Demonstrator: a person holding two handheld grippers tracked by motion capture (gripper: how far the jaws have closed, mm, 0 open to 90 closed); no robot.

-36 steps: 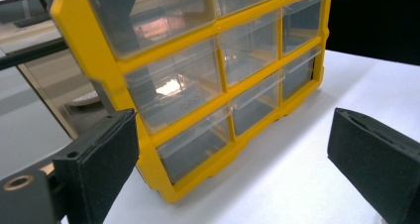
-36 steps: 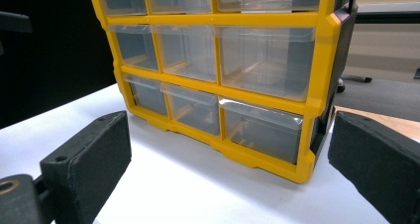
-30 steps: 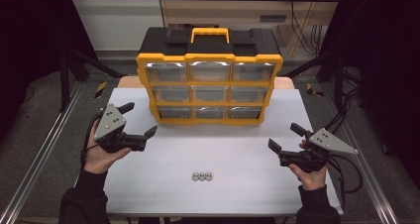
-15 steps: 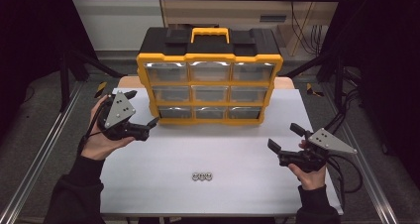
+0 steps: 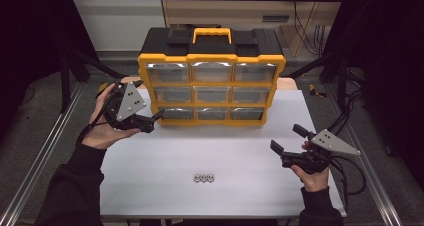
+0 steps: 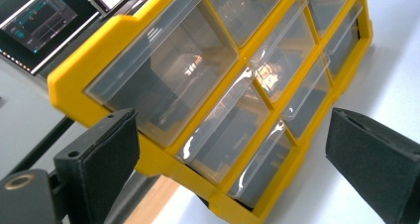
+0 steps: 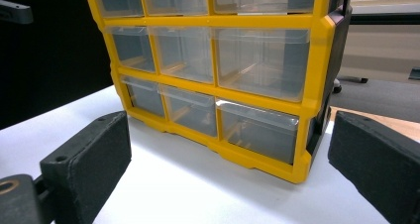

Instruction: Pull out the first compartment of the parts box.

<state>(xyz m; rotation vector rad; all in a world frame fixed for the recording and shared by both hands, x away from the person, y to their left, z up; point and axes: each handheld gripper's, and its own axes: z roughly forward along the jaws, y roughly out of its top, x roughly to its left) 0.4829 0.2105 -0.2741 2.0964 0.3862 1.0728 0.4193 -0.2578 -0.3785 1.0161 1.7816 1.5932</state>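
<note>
A person seated at a white surface (image 5: 240, 146) holds a two-jaw gripper in each hand, both sets of jaws spread and empty. Nearest the person, three small metal nuts (image 5: 204, 177) lie in a tight row, short of both grippers and between them, somewhat closer to the right gripper (image 5: 289, 145) than to the left. The right gripper hangs low over the surface, well apart from the yellow drawer cabinet (image 5: 211, 91); its jaws point toward the cabinet's bottom right corner. The left gripper (image 5: 152, 120) sits just beside the cabinet's lower left corner, jaws aimed at the bottom left drawer (image 5: 171, 114), which looks the likeliest thing to be gripped next; the cabinet's long axis runs across the surface, left to right. The left gripper view shows the clear drawer fronts tilted and close between the jaws, a monitor (image 6: 44, 21) beyond; the right gripper view shows the same three rows of drawers upright and farther off. Whether any drawer holds parts cannot be told.
</note>
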